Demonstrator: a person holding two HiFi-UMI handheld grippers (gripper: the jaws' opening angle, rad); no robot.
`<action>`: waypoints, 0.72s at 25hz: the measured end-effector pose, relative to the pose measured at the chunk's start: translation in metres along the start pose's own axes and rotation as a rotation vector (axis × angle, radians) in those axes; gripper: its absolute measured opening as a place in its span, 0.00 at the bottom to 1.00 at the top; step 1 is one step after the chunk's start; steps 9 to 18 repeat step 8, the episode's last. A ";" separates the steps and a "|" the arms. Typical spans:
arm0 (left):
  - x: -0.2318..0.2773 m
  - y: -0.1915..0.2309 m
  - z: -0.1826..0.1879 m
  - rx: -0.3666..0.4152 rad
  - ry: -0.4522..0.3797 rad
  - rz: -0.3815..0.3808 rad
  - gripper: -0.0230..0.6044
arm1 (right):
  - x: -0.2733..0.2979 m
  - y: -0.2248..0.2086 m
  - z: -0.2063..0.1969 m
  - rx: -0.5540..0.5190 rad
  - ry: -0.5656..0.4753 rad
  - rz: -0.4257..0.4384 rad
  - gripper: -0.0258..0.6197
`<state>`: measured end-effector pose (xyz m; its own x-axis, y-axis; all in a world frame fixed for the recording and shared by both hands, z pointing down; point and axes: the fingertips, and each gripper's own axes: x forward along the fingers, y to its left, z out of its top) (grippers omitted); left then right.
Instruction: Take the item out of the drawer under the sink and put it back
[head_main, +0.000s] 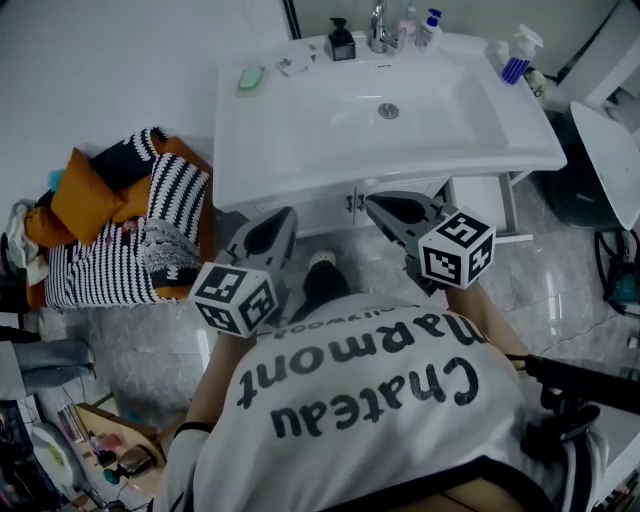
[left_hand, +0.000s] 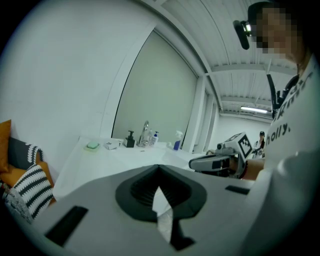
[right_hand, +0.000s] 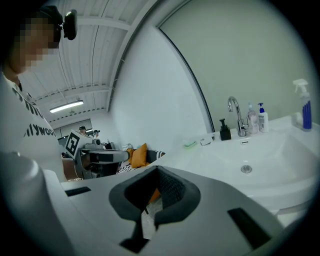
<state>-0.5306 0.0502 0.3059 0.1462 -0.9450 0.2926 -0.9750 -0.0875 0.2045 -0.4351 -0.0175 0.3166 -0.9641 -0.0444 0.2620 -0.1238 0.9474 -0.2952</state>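
Both grippers are held level just before the sink (head_main: 300, 140), side by side and apart. Left gripper (head_main: 283, 218) has its jaws pressed together at the tips with nothing between them, as its own view shows. Right gripper (head_main: 376, 204) also has its jaws closed tip to tip and empty. Each tip points at the cabinet (head_main: 330, 212) under the sink's near edge, close to it but not touching. The cabinet is closed, its two handles (head_main: 356, 204) between the gripper tips, so the item inside cannot be seen.

At the sink's far edge stand a tap (head_main: 380, 30) and a dark pump bottle (head_main: 341, 42). A green soap dish (head_main: 250, 78) lies at the far left, and a spray bottle (head_main: 518, 55) stands at the far right. Left of the sink lies a pile of orange and striped cushions (head_main: 120, 220).
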 end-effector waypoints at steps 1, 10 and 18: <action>0.000 0.000 0.001 0.003 -0.001 0.000 0.05 | 0.000 0.000 0.001 0.000 -0.002 0.000 0.06; 0.001 0.001 0.004 0.009 -0.005 -0.001 0.05 | 0.001 -0.002 0.000 -0.012 0.004 -0.007 0.06; 0.001 0.001 0.004 0.009 -0.005 -0.001 0.05 | 0.001 -0.002 0.000 -0.012 0.004 -0.007 0.06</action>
